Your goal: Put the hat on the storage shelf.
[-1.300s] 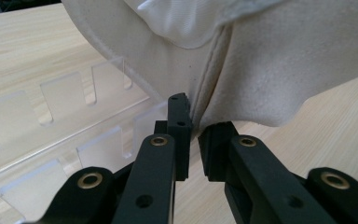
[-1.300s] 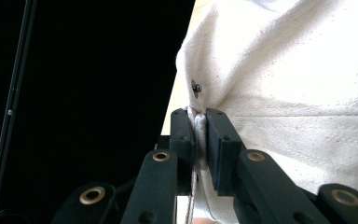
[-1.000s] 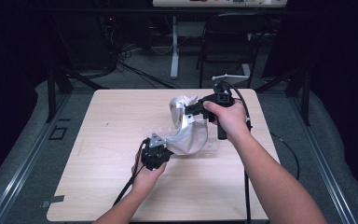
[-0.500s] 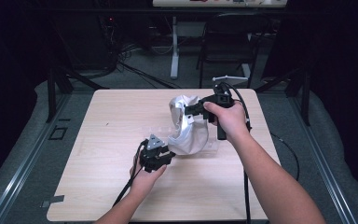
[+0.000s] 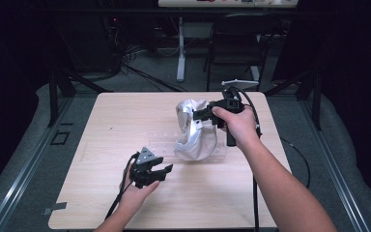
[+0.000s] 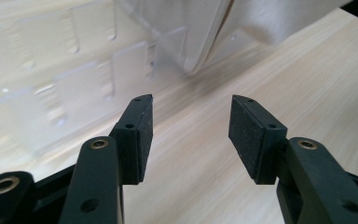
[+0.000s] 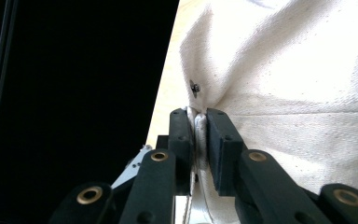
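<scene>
A crumpled white cloth (image 5: 195, 130) stands bunched up in the middle of the wooden table (image 5: 121, 111), over a clear plastic piece (image 5: 166, 140). My right gripper (image 5: 199, 115) is shut on a fold of the cloth's upper edge; the right gripper view shows the pads (image 7: 199, 116) pinching the cloth (image 7: 307, 70) next to a small dark stud (image 7: 195, 87). My left gripper (image 5: 166, 171) sits near the table's front, left of the cloth and apart from it. Its jaws (image 6: 189, 121) have just been opening and nothing is between them. Beyond them lie the clear plastic (image 6: 98, 70) and the cloth (image 6: 279, 18).
Behind the table stand a dark chair (image 5: 232, 53) and a white desk leg (image 5: 180, 48), with cables on the floor (image 5: 140, 53). A cable (image 5: 294, 154) trails off the table's right edge. Bare wood lies left of and in front of the cloth.
The left gripper, shut at the cloth's lower left edge, has opened and drawn back toward the table's front left. The right gripper has stayed put, gripping the cloth.
</scene>
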A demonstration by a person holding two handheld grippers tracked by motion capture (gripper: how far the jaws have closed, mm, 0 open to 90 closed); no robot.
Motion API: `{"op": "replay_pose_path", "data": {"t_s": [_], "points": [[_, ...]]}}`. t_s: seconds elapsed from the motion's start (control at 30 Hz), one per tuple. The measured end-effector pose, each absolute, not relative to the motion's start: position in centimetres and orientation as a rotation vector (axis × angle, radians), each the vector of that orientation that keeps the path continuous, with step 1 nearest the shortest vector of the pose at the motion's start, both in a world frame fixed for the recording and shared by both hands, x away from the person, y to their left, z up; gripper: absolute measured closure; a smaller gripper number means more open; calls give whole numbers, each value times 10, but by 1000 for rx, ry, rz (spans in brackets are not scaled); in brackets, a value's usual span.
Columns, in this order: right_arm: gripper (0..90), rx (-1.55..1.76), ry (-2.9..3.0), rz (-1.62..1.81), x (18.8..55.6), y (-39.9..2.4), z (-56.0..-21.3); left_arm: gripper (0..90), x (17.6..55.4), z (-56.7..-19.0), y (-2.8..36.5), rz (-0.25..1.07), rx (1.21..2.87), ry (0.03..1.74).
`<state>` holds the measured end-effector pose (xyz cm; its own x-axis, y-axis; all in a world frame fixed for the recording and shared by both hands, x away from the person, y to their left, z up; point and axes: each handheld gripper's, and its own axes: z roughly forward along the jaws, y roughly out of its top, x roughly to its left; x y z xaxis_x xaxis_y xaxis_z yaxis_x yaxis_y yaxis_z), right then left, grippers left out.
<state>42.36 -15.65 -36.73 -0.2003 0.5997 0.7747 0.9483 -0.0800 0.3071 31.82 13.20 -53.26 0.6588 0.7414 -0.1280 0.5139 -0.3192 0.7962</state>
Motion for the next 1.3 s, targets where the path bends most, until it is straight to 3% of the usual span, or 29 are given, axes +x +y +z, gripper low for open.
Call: {"op": "replay_pose_path", "data": {"t_s": [0.3,0.43,1.03,1.3], "points": [[769,-1675,-1824,-1195,420,-158,-365,488,299,-538,177,365,2006,1009],[735,-1670,-1835,-1203,417,-157,-363,481,306,-540,188,311,1936,1061],[547,-1636,-1994,-1300,388,-179,-353,470,314,-546,205,351,1908,1132],[521,-1635,-2024,-1350,372,-196,-366,468,314,-547,203,355,1915,1125]]}}
